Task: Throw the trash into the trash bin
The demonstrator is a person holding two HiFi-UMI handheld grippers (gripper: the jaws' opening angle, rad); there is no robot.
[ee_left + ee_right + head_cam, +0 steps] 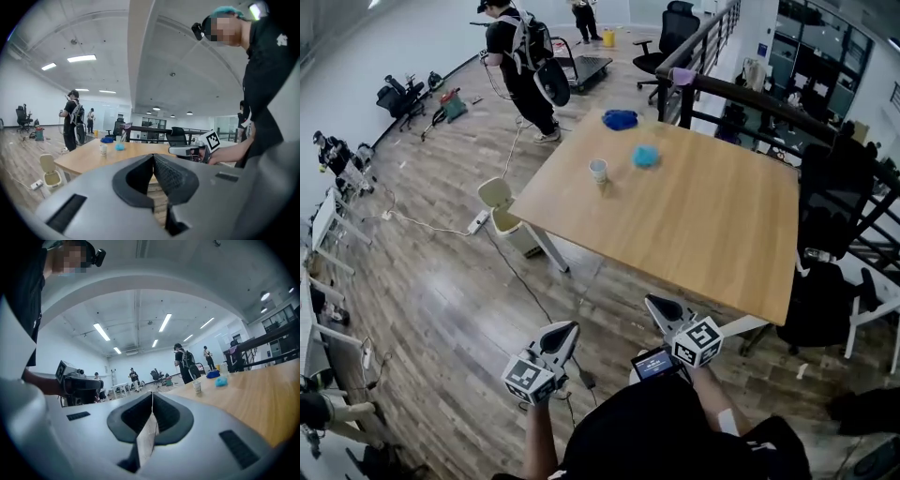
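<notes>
A wooden table [694, 225] is seen in the head view, and three pieces of trash are gathered towards its far left corner. A small white paper cup [598, 170] is stood upright on the table top, its open mouth upward. Just to the cup's right, a light blue crumpled wad [646, 157] is laid on the wood, apart from the cup. A darker blue crumpled bundle [620, 119] is set nearer the table's far edge, beyond the other two. The trash bin [502, 208], a small cream-coloured one with its lid tipped up, is placed on the wooden floor just beside the table's left edge, close to a table leg. The left gripper [565, 331] is held off the table's near edge, over the floor, and its jaws are shown pressed together at the tips in the left gripper view, with nothing caught between them. The right gripper [661, 307] is held near the table's near edge, well apart from the trash; its jaws are likewise brought fully together, and nothing is gripped. A person with a backpack [520, 56] is seen standing on the floor beyond the table's far left corner.
</notes>
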